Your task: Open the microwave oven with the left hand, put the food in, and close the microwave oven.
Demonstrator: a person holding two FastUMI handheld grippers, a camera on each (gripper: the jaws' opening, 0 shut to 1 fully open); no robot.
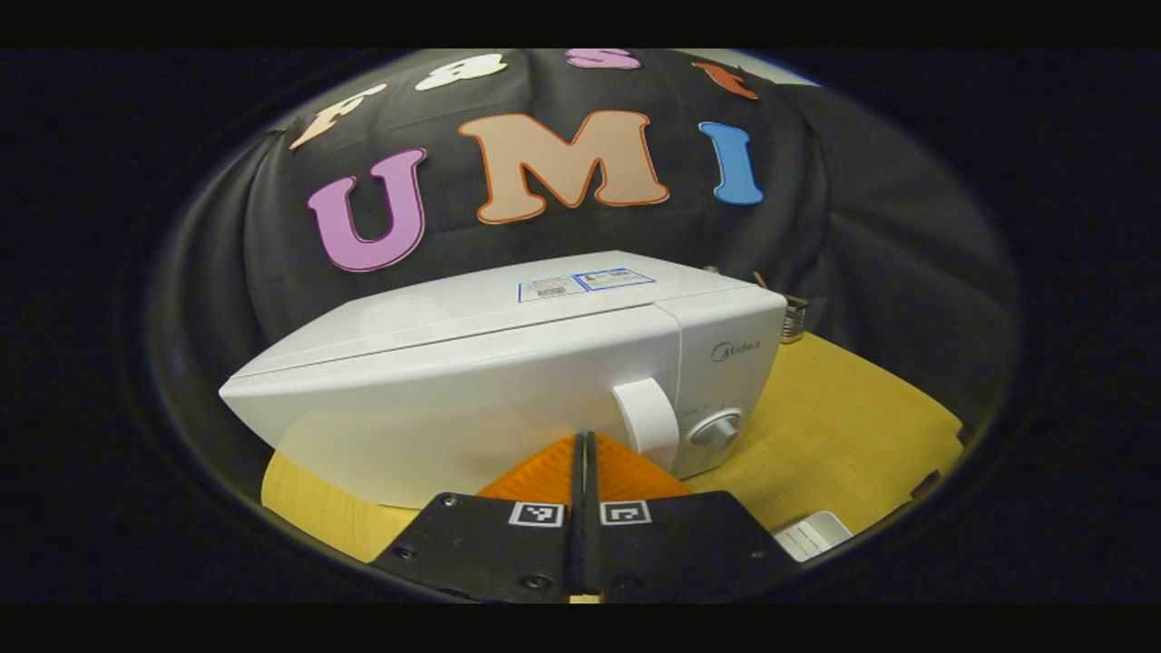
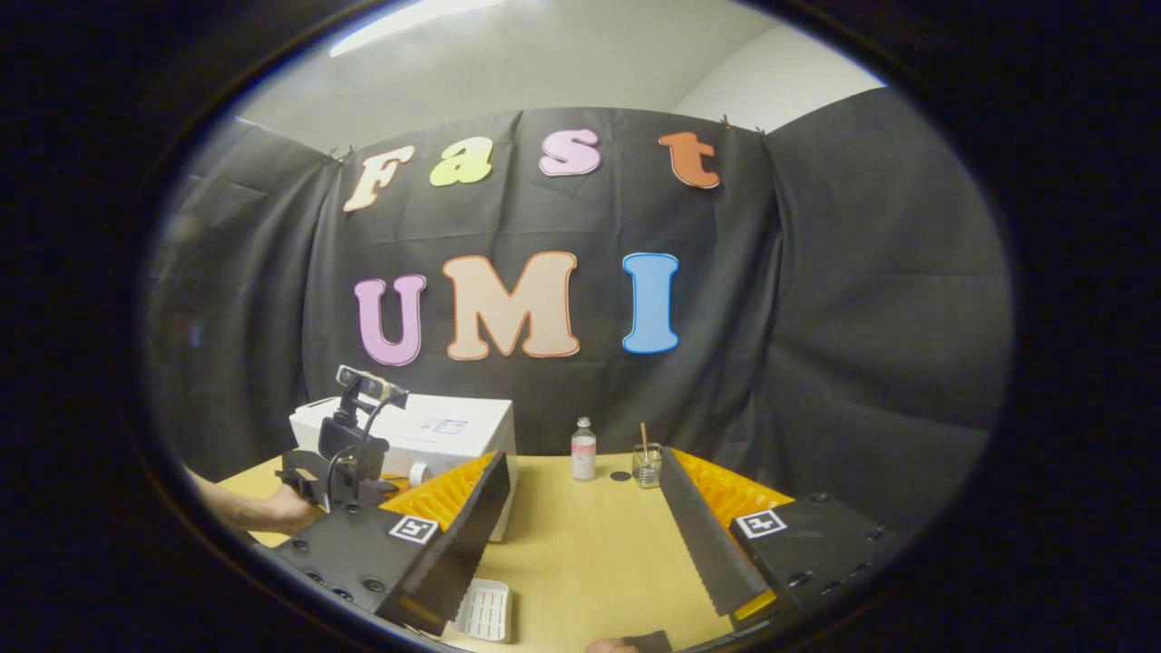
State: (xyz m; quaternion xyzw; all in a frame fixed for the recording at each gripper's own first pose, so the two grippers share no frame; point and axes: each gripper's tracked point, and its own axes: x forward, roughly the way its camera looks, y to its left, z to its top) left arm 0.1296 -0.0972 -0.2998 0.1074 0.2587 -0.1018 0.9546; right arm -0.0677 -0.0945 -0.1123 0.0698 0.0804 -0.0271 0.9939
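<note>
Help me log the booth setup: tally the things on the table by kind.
Microwave oven: 1
White tray: 1
Small bottle: 1
Glass with a stick in it: 1
Total: 4

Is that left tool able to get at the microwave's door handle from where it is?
Probably yes: the left tool, shut, points at the microwave oven, with its white handle just right of the tips and nothing between.

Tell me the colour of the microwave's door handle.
White, like the rest of the microwave. The door handle shows best in the left gripper view.
</note>
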